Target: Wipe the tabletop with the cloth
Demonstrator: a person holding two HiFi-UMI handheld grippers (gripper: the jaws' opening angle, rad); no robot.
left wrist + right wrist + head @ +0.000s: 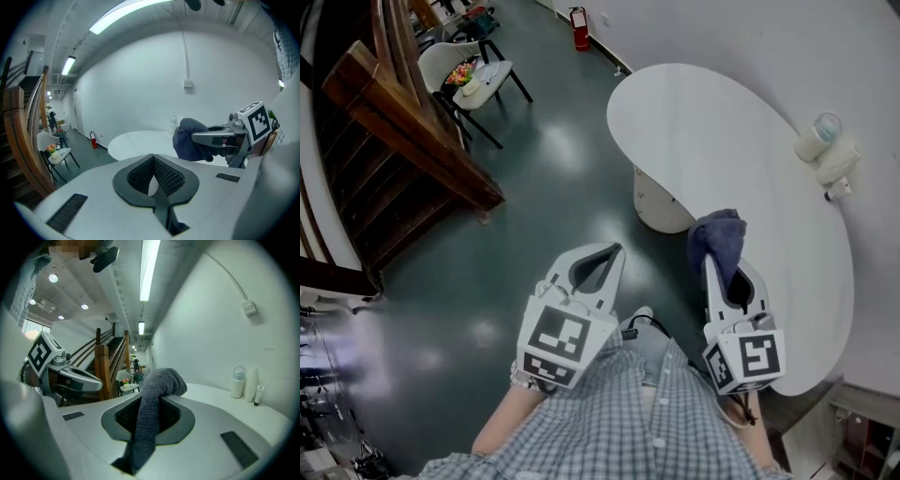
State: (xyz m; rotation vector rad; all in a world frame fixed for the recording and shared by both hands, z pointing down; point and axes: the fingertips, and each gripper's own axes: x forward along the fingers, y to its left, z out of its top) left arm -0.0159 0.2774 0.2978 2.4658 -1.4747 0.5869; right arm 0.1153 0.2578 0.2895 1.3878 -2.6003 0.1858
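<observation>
A dark blue-grey cloth (718,234) hangs bunched over the near edge of the white oval table (722,131). My right gripper (717,267) is shut on it; in the right gripper view the cloth (161,380) drapes over the tip and runs down between the jaws of that gripper (158,401). My left gripper (611,251) is held over the dark floor, left of the table, shut with nothing in it. In the left gripper view its jaws (153,159) meet at the tip, and beyond them are the cloth (187,138) and the table (140,140).
A white bottle (821,134) and small tubes (839,173) stand at the table's far right edge. The table's pedestal (661,202) is underneath. A wooden staircase (403,141), a chair (473,75) with items on it and a fire extinguisher (579,28) stand on the floor to the left.
</observation>
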